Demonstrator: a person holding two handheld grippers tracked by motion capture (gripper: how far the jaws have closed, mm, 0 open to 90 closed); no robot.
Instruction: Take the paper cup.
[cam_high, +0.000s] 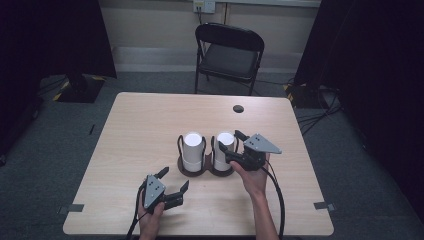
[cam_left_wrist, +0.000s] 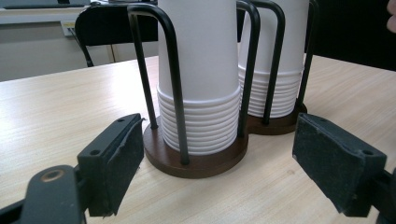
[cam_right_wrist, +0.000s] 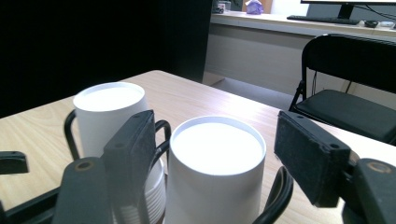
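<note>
On the wooden table (cam_high: 140, 125), a little toward its right half and nearer the person's edge than the far one, a dark double cup holder (cam_high: 205, 167) with black wire hoops carries two stacks of white paper cups set upside down. The right stack (cam_high: 224, 150) is the one in hand, the left stack (cam_high: 192, 150) touching nothing beside it. Paper cups are light, thin-walled and easily crushed, and nested ones tend to cling together, so I judge a gentle pinch across the top cup's side wall, above the hoops, is the place to take hold; too hard a squeeze would dent it. The right gripper (cam_high: 231, 141) sits at the top of the right stack, its jaws part open and straddling the uppermost cup without visibly pressing on it. The left gripper (cam_high: 175, 181) rests low on the table near the front edge, jaws wide apart, pointing at the holder's base and holding nothing.
</note>
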